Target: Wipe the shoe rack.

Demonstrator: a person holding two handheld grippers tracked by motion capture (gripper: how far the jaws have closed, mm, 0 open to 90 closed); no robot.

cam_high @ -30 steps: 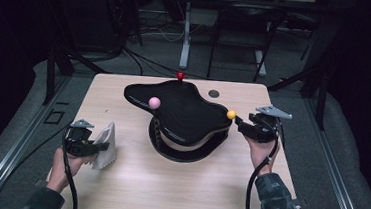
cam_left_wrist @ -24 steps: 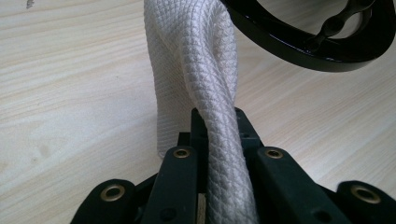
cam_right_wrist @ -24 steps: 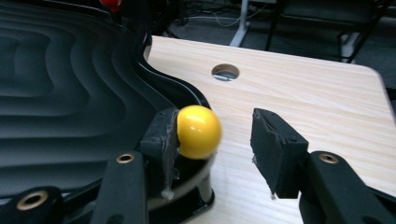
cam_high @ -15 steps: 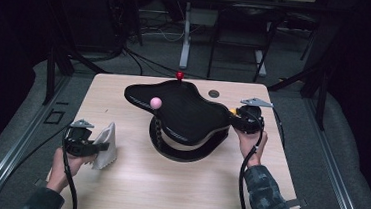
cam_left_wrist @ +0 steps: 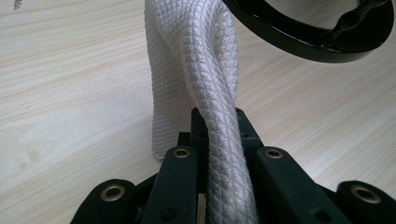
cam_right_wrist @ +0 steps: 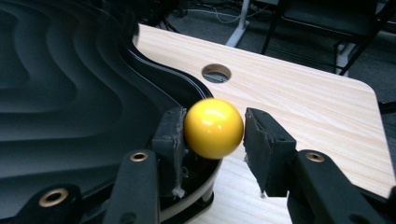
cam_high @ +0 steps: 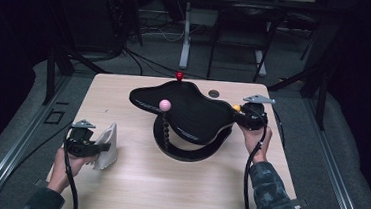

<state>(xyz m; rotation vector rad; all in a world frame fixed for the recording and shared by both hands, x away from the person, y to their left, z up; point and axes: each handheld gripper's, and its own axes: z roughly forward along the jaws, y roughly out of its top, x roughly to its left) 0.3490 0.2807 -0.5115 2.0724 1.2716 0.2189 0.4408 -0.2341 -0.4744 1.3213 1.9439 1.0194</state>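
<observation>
Yellow ball [cam_right_wrist: 214,128] sits between the half-closed right tongs [cam_right_wrist: 212,135]; left tongs [cam_left_wrist: 219,140] clench white cloth [cam_left_wrist: 196,70].

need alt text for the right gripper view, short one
A glossy yellow ball sits between the right gripper's two black fingers; the left one touches it and a thin gap shows at the right one. The ball is at the rim of a black ridged tray on a light wooden table.

My black two-jaw left tongs [cam_left_wrist: 205,140] show brass-ringed screws; my right tongs [cam_right_wrist: 212,135] match, with a camouflage sleeve [cam_high: 271,196] behind them.
</observation>
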